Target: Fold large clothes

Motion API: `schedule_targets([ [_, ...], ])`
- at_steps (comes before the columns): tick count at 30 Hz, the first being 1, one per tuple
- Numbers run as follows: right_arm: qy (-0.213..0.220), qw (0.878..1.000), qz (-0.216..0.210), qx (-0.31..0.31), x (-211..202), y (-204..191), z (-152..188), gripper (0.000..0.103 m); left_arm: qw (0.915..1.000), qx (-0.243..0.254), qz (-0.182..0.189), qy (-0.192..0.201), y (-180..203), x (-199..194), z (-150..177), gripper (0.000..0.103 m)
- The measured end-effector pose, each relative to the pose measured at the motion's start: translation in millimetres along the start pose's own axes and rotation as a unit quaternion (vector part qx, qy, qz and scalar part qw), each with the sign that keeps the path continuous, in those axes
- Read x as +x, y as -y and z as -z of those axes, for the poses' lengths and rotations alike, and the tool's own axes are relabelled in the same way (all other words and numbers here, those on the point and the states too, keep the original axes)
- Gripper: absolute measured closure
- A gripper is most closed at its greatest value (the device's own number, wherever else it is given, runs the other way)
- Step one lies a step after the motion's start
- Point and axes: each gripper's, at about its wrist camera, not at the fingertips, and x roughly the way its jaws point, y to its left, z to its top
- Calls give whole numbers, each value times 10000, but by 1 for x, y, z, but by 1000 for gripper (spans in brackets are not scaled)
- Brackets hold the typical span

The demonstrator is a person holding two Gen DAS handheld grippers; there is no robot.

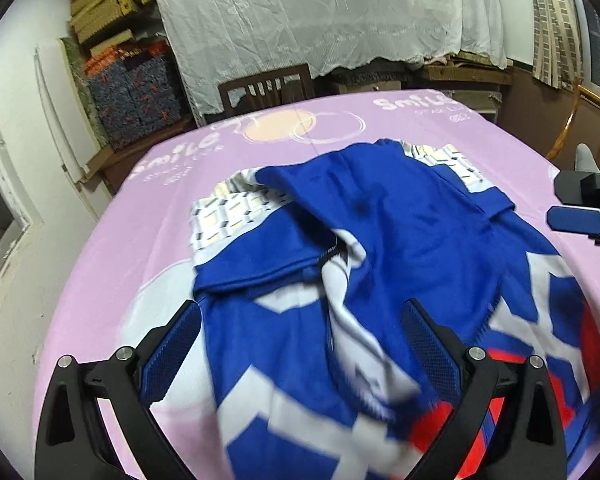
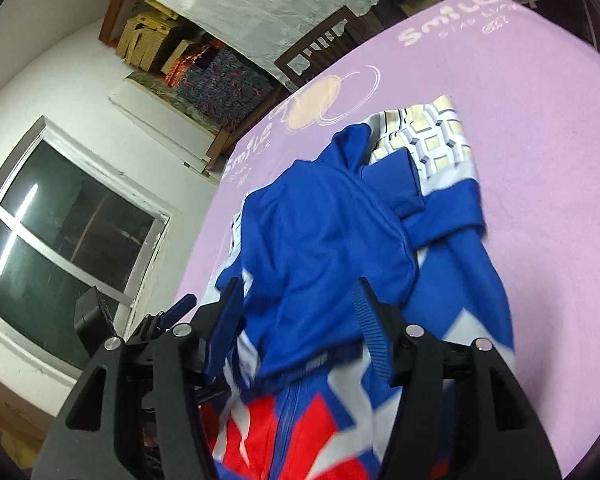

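One blue, white and red zip-up sports jacket [image 1: 380, 264] lies crumpled on the pink printed cloth of the worktop [image 1: 148, 208], over a folded checked garment [image 1: 228, 208]. Folding looks barely begun: sleeves bunched, nothing squared. Its long axis runs from the camera toward the far edge, the red part nearest. Left gripper [image 1: 300, 344] and right gripper [image 2: 296, 312] both stand spread, pinching nothing.

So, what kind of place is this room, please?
Most likely a room in a home, partly used for storage. A table with a pink printed cloth holds a blue jacket; behind it stand a wooden chair, stacked cardboard boxes and a white lace sheet over furniture.
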Motion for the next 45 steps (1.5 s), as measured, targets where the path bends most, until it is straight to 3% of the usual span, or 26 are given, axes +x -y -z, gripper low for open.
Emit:
schedule_targets([
  [14,876,9912,86,-986,-144,-61,62,35,9972,-301,-120,678,-11,-110,30,3],
  [22,1252,9838,154,-1274,-189,-74,96,32,9948,-252,-212,959,-10,-146,40,3],
  [27,1216,9836,259,-1307,-184,-68,97,28,9964,-368,-216,738,-19,-128,40,3],
  [35,570,9930,629,-821,-119,-22,81,27,9981,-614,-2,-3,-38,-66,44,3],
  [45,92,9979,644,-22,-72,27,52,27,9924,-885,413,-748,-52,-6,46,3],
])
